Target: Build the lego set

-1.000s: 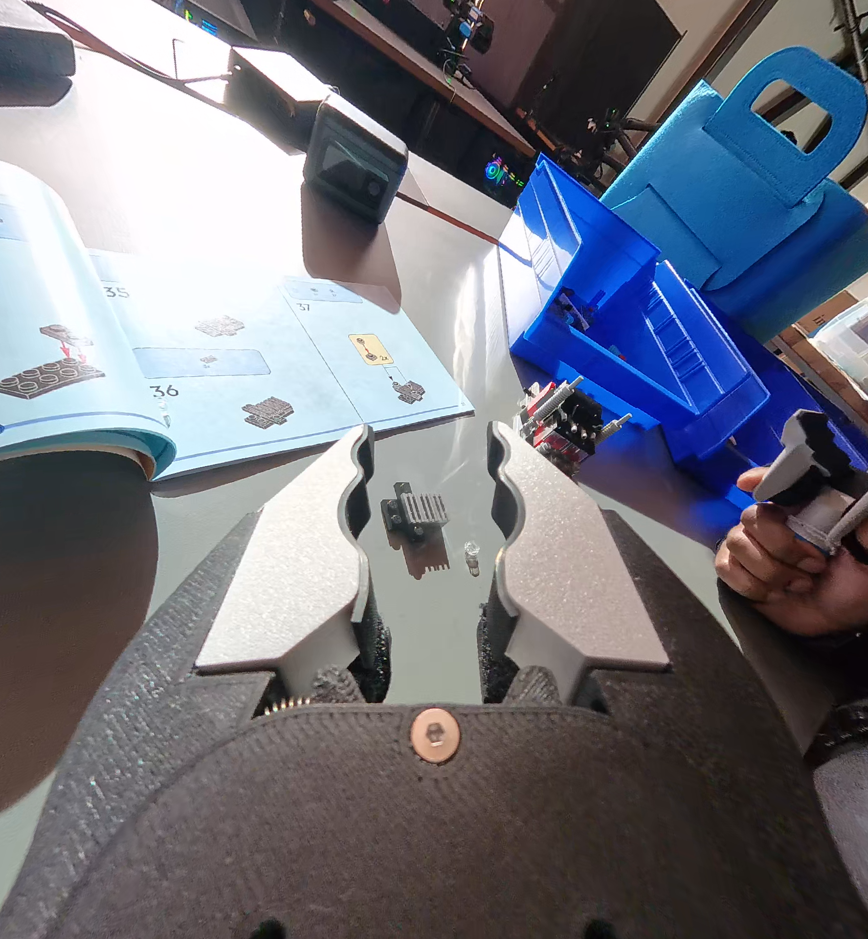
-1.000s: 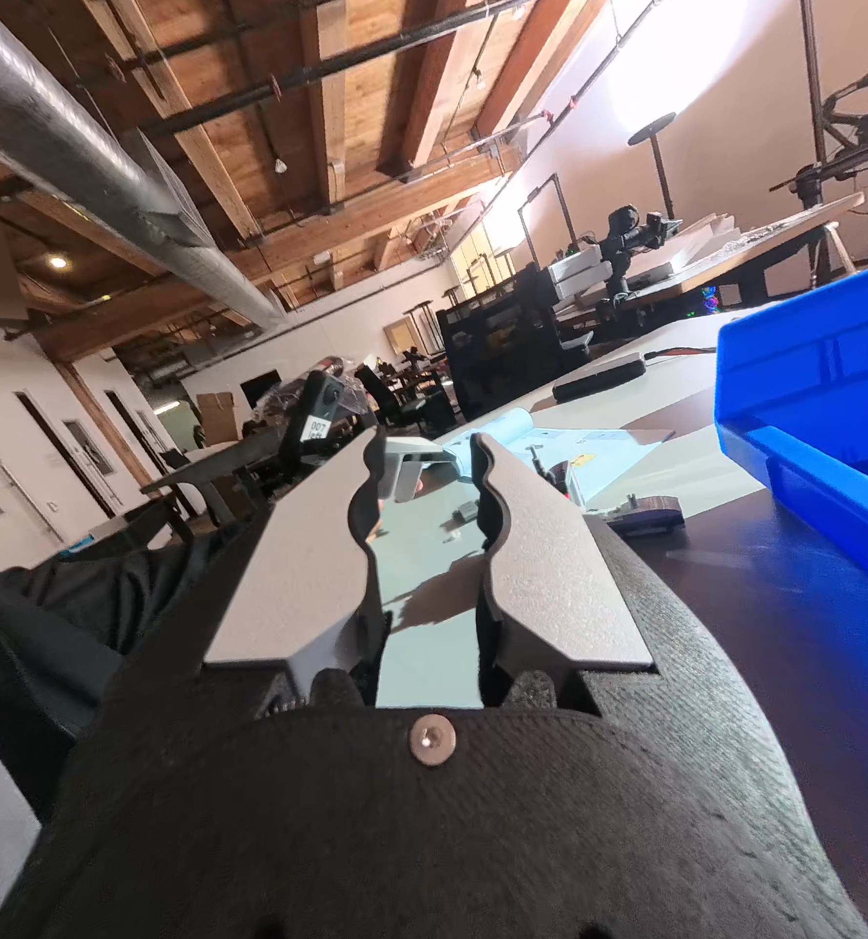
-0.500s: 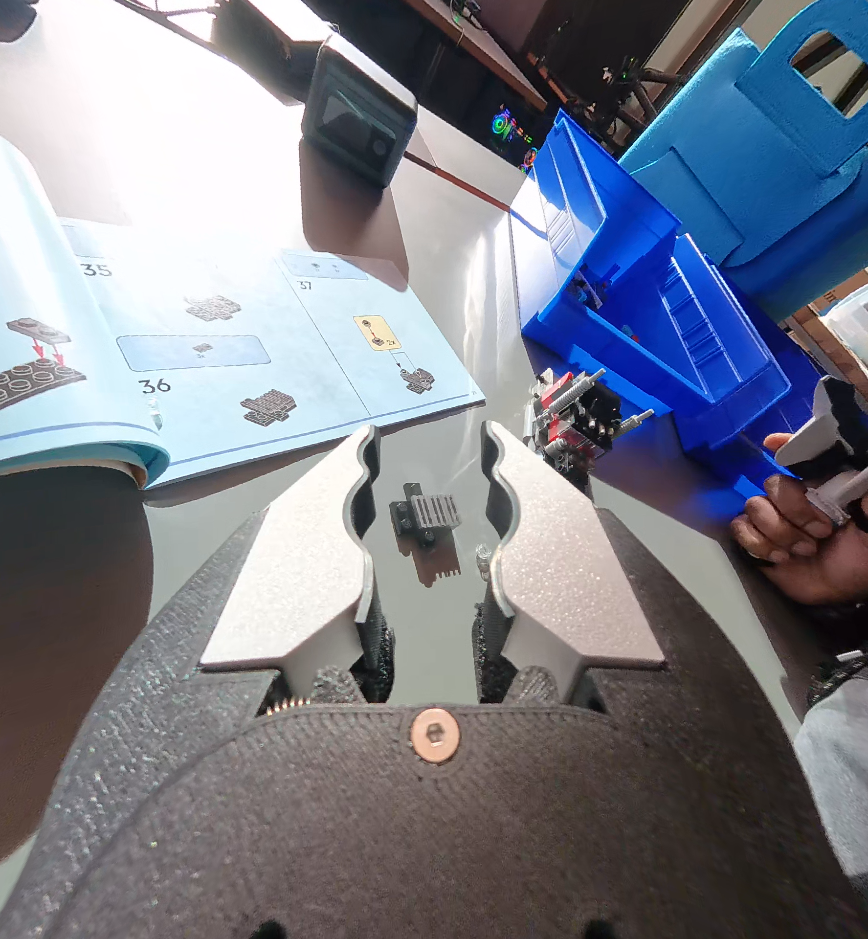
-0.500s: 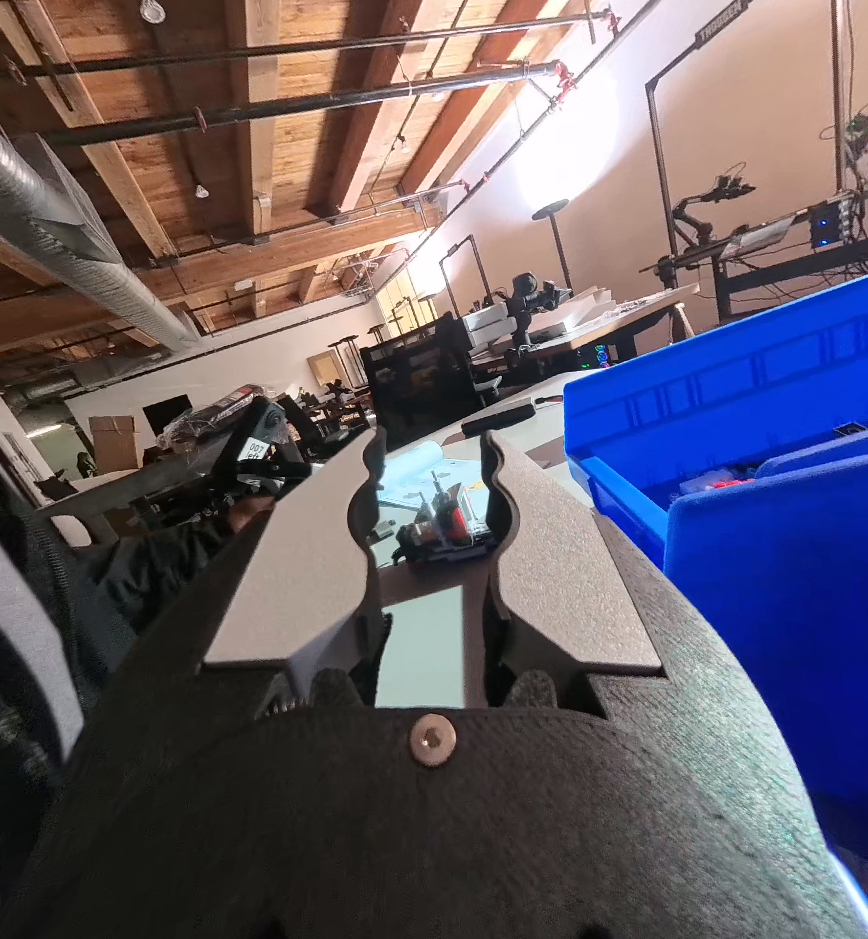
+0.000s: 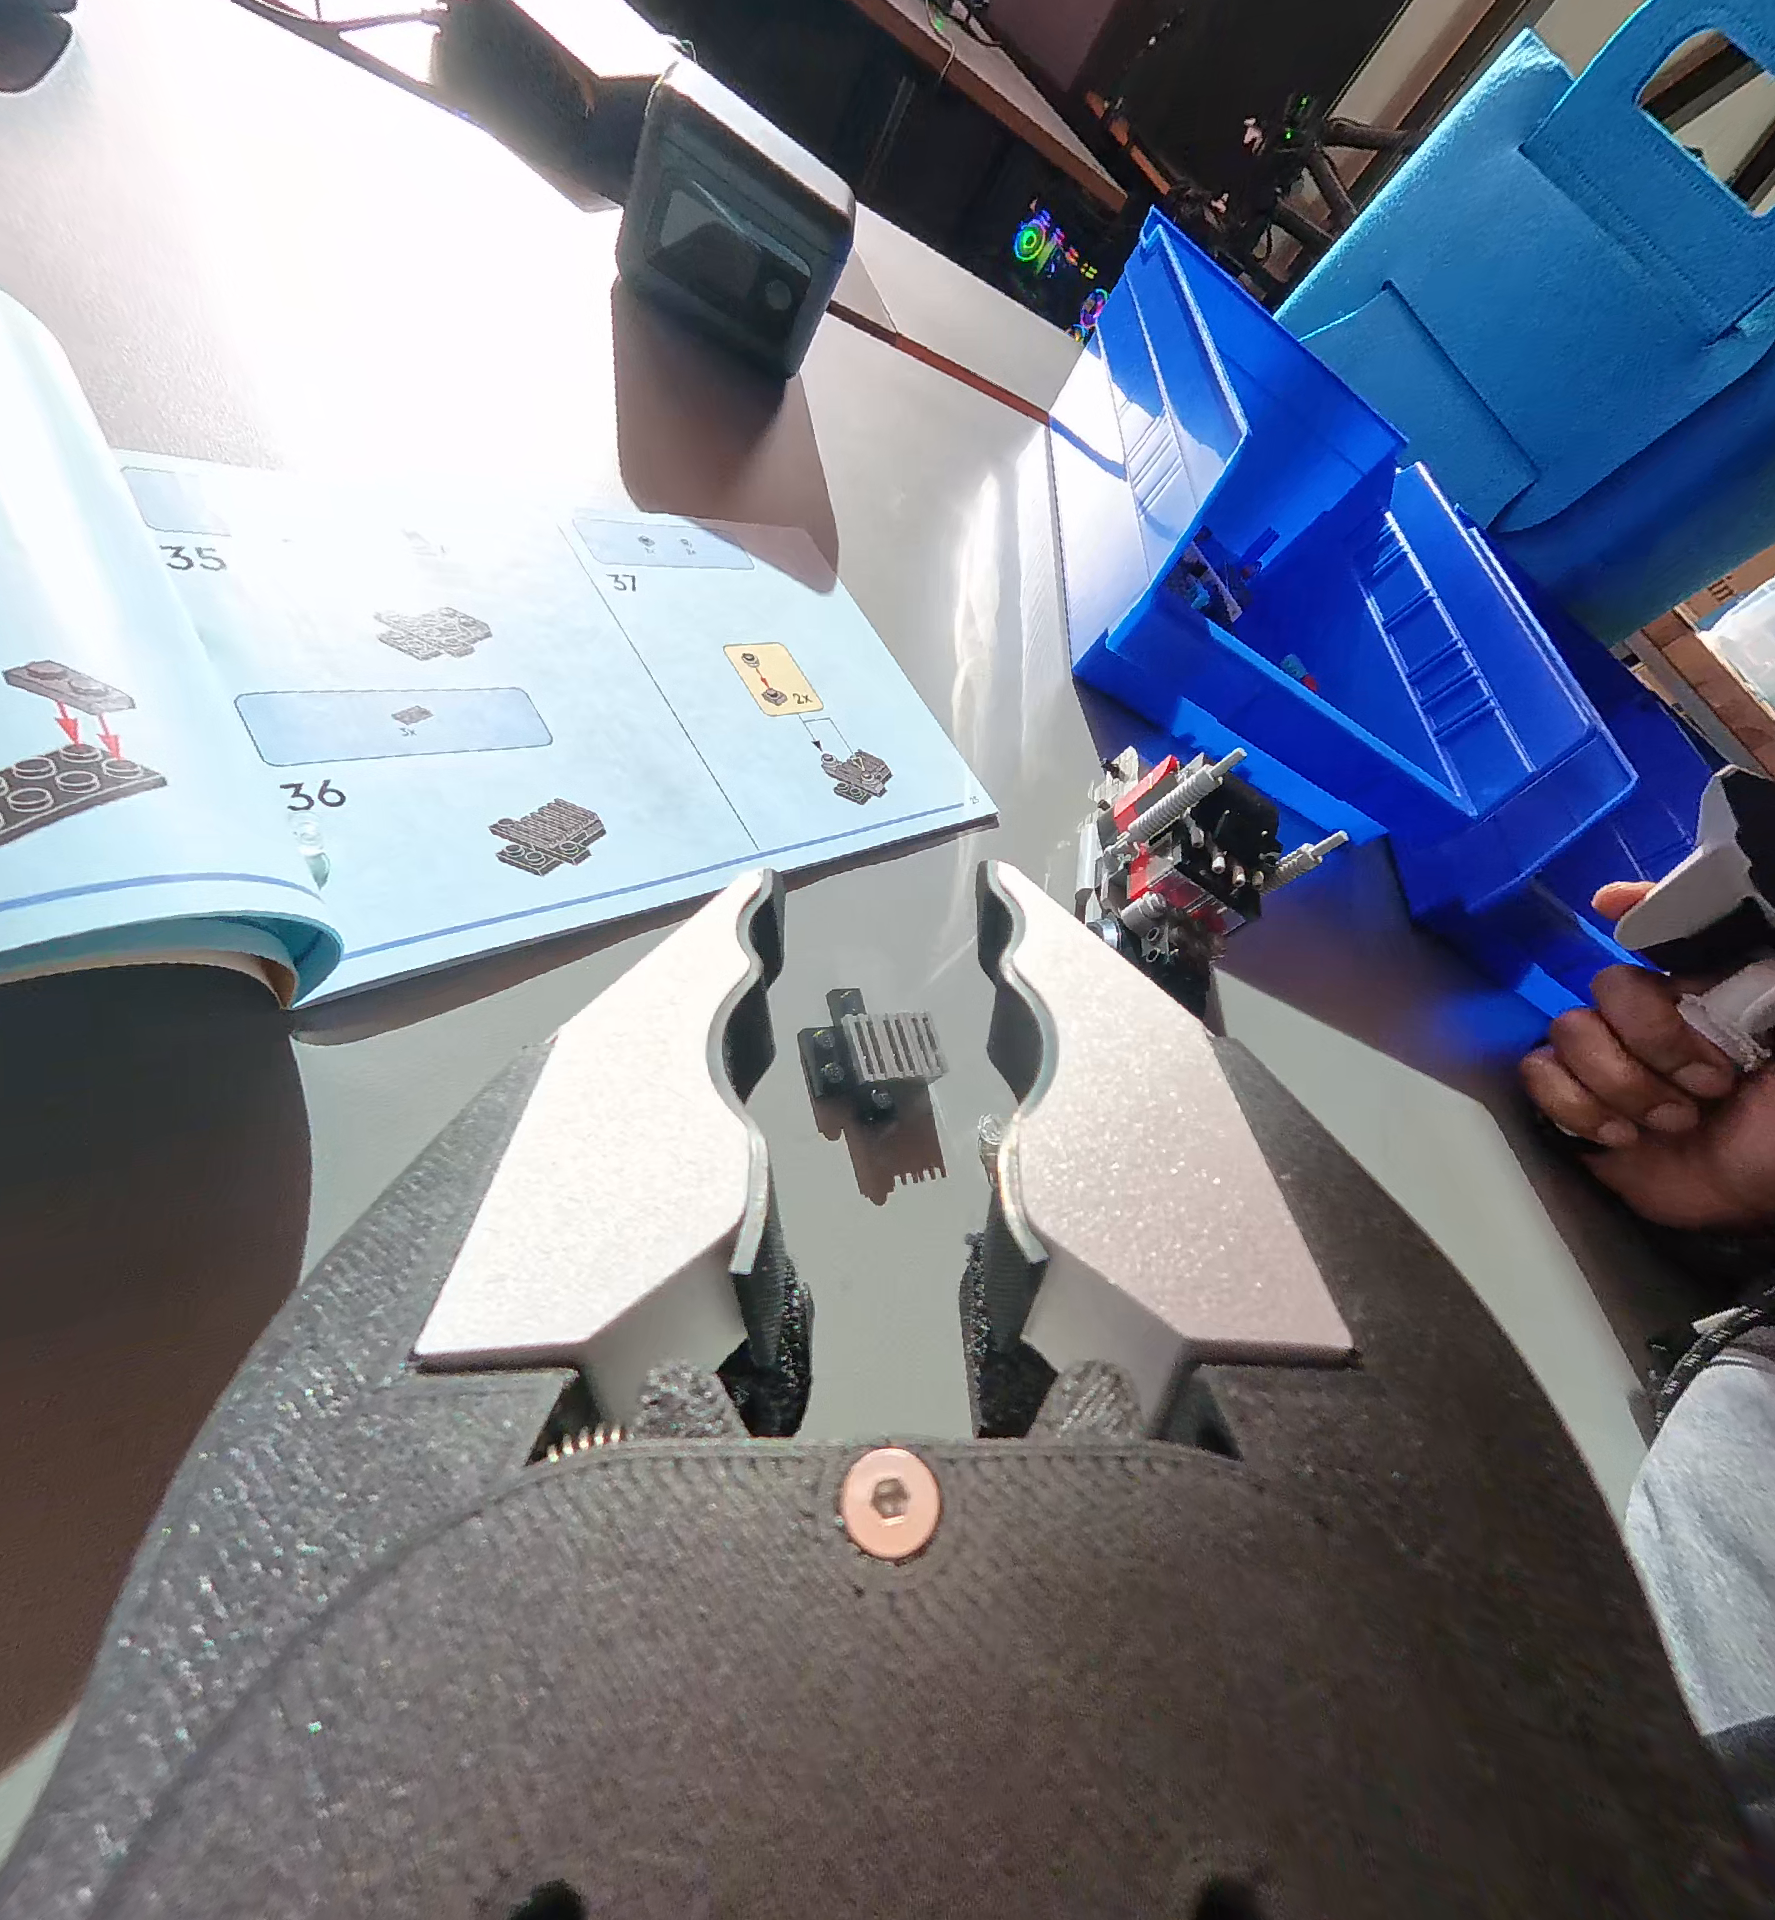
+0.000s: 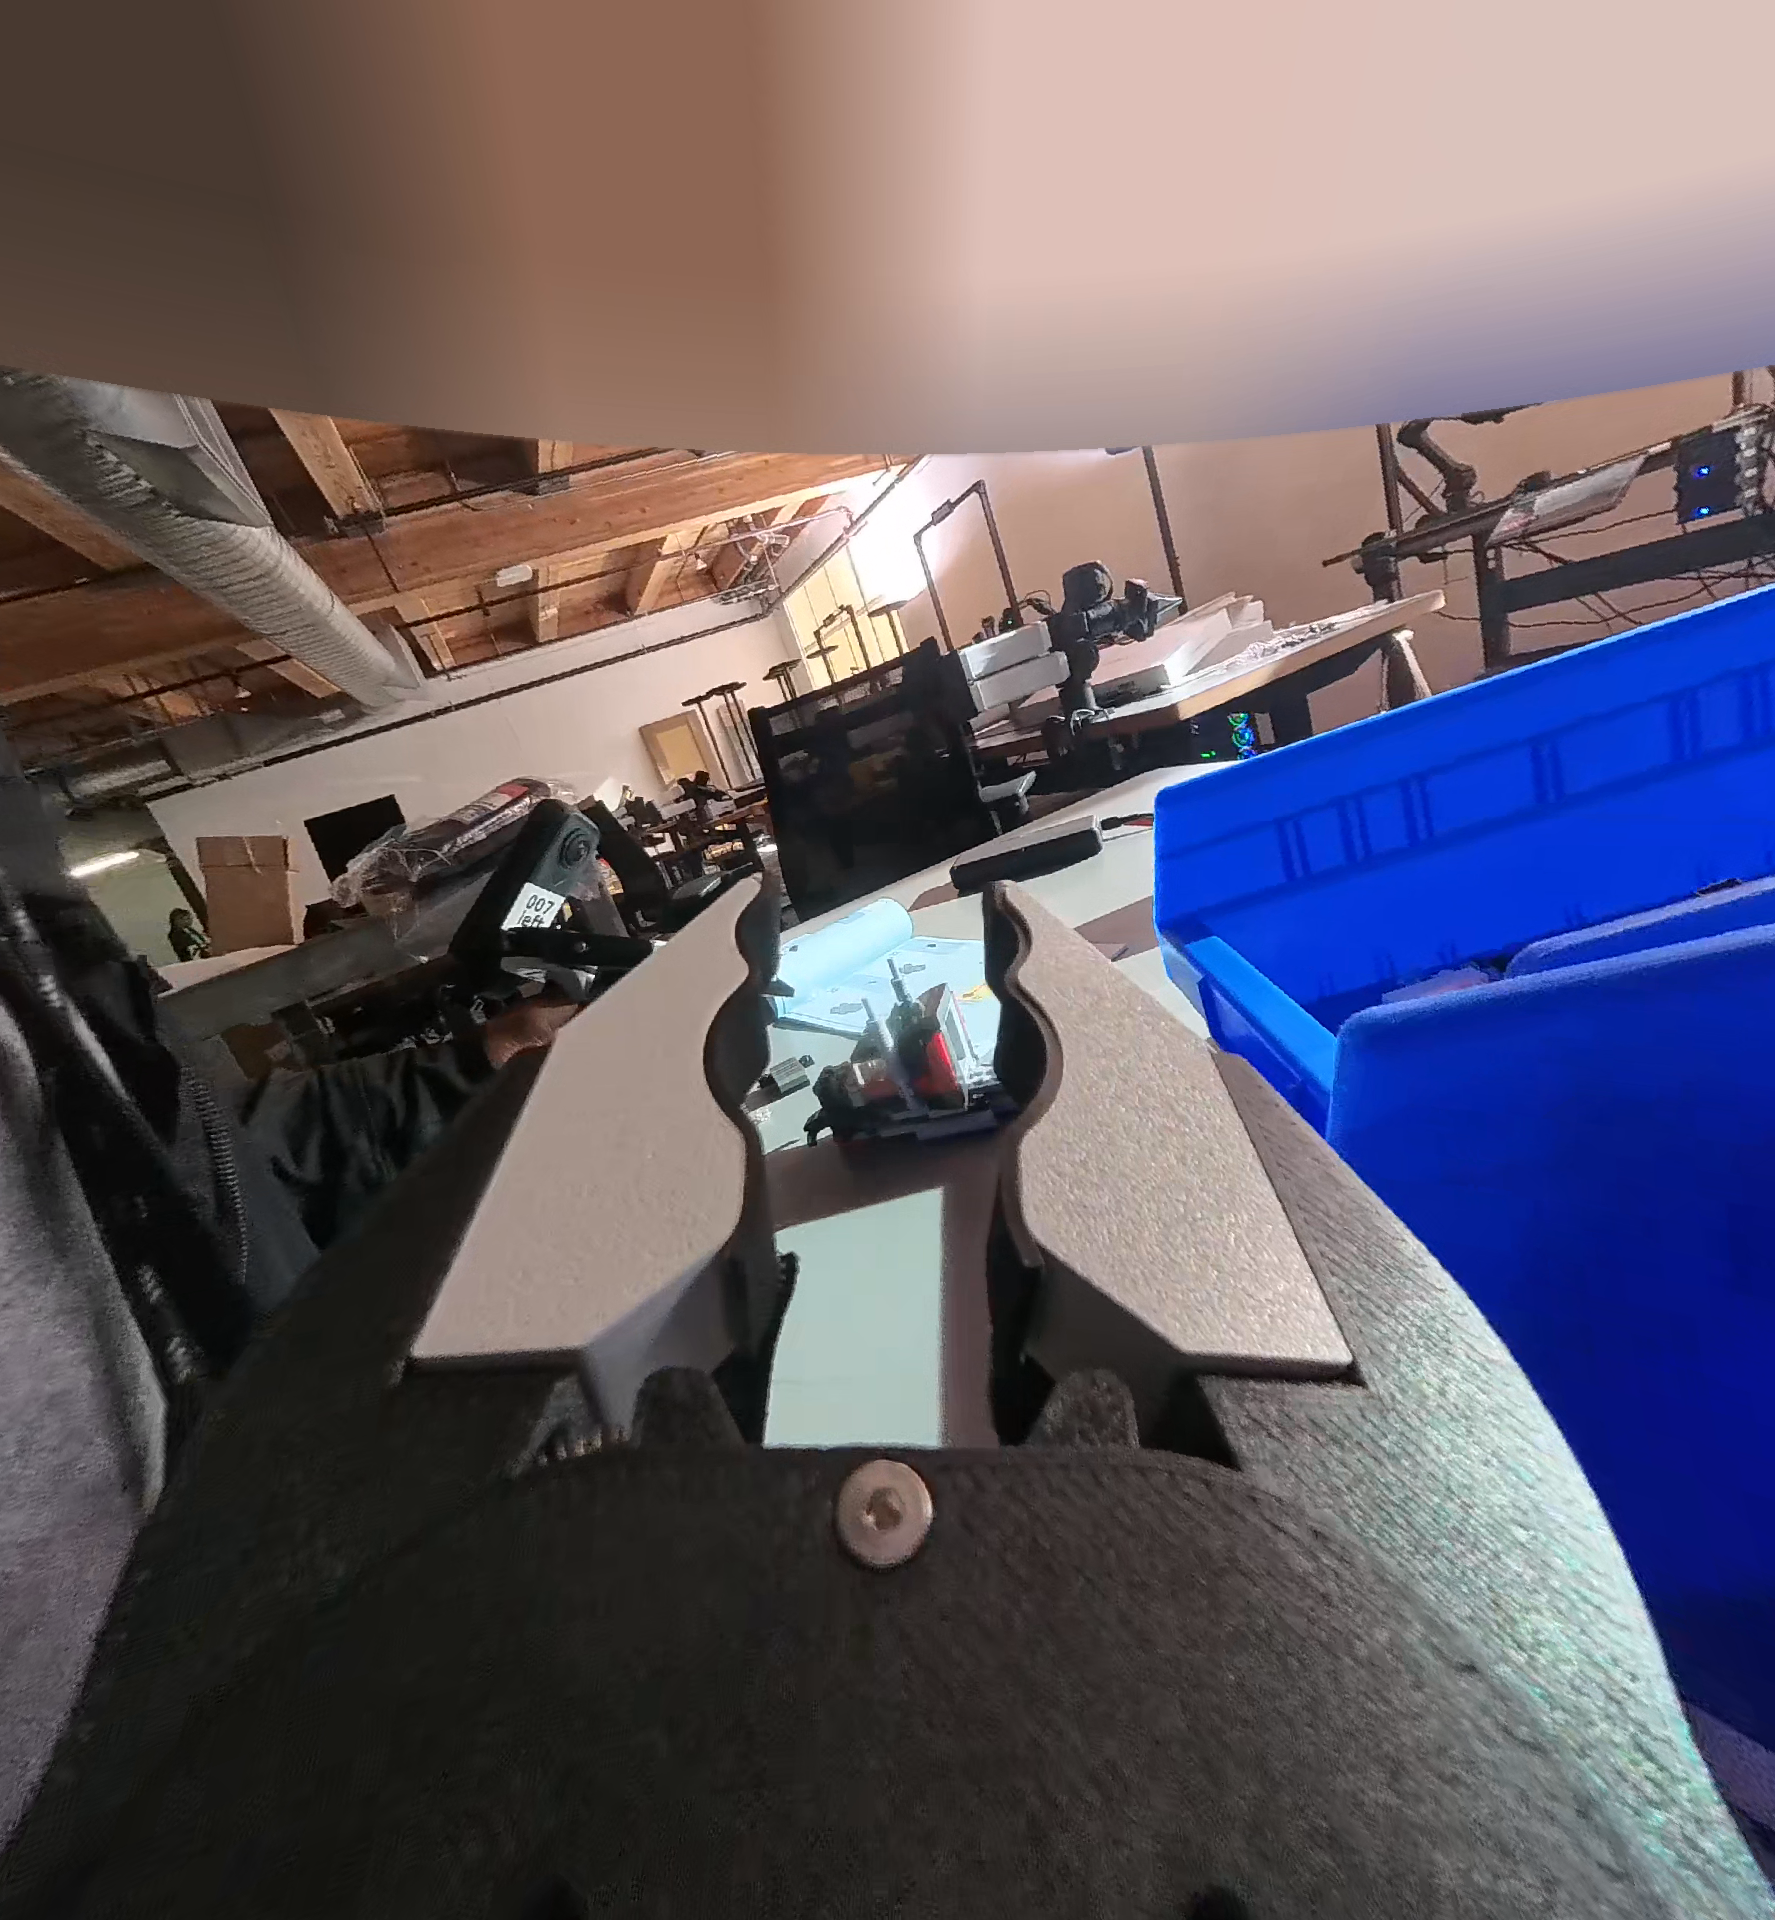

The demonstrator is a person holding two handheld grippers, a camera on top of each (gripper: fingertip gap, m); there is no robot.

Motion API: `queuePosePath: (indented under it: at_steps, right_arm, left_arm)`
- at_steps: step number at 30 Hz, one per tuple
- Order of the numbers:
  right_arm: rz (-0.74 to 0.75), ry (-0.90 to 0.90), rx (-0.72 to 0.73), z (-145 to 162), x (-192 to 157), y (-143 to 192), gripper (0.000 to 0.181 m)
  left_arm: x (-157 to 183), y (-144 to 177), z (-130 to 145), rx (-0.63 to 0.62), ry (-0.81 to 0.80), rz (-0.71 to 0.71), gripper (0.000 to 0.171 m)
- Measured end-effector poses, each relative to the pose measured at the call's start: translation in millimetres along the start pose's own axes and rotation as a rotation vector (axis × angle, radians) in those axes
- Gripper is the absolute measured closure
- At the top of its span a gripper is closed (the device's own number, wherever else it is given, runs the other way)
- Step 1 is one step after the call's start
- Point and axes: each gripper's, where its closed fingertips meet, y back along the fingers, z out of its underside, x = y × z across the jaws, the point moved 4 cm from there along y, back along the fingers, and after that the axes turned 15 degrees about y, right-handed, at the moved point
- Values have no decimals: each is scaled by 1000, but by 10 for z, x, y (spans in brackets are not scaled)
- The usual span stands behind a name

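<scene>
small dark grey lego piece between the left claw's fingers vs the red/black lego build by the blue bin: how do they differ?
Colour: the small grey piece is all dark grey and black; the red and black build adds red and light grey parts.
Size: the small grey piece is a few parts with a ribbed top; the build is bulkier, with pins sticking out.
Place: the small piece lies ahead between the open left claw fingers; the build stands beside the blue bin.
Both rest on the table, ungripped.

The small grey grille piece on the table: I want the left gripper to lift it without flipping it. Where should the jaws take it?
Probably across the ribbed grille top of the small grey piece, one jaw on each long side, coming straight down. It lies flat between the open left gripper, and the black plates sticking out beneath look too thin to pinch.
</scene>
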Motion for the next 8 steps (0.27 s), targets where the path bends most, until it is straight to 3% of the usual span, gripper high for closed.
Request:
queuePosePath:
  at_steps: [8]
  right_arm:
    - [-11,-25,4,0,20,11,142]
  left_arm:
    - [15,4,3,0,-7,7,134]
